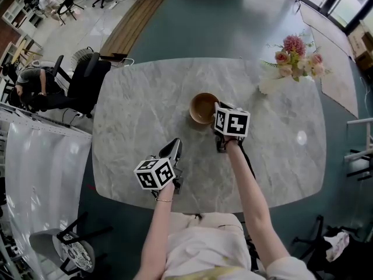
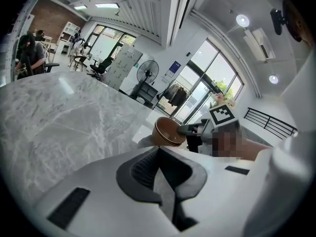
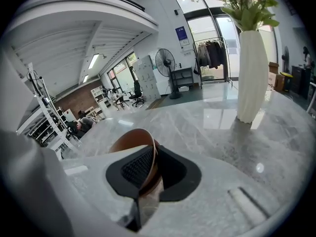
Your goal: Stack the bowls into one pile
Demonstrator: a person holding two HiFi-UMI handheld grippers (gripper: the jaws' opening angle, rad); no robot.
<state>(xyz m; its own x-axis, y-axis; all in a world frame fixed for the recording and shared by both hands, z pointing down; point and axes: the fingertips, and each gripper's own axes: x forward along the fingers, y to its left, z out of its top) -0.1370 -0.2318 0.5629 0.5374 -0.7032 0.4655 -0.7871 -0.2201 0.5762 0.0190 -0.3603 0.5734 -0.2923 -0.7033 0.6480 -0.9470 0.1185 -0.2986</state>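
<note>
A brown bowl is at the middle of the marble table. My right gripper is shut on its right rim, and in the right gripper view the thin brown wall runs between the two black pads. From the left gripper view the bowl tilts with its mouth to the left and shows two rim lines, like two nested bowls. My left gripper hovers over the near part of the table, apart from the bowl, jaws together with nothing between them.
A white vase with pink flowers stands at the table's far right, and the same vase is close behind the bowl in the right gripper view. An office chair and a seated person are left of the table.
</note>
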